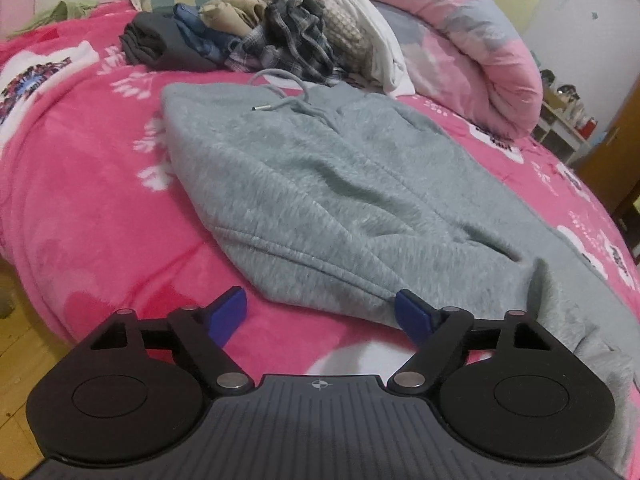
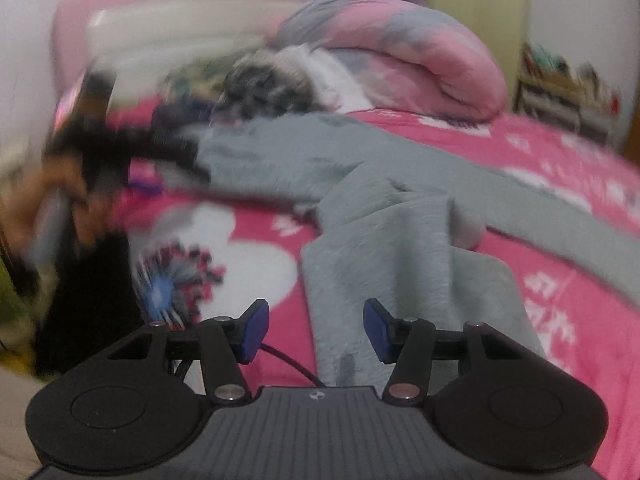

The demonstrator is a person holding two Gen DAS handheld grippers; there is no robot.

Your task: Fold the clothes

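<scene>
Grey fleece sweatpants lie spread on a bright pink floral plush blanket covering the bed, before a heap of unfolded clothes and a rolled pink quilt. Both the left tongs and right tongs stand spread, pinching nothing.

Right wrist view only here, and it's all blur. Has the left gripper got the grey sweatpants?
Observer: No. The left gripper is open. The near fold of the grey sweatpants sits between its pads, not pinched.
Operator: Which end is far?
Observer: The waistband. Its drawstring, with a metal tip, lies loose on top.
Operator: Anything behind it?
Observer: A pile of clothes just behind the waistband, with a plaid piece on top.
</scene>
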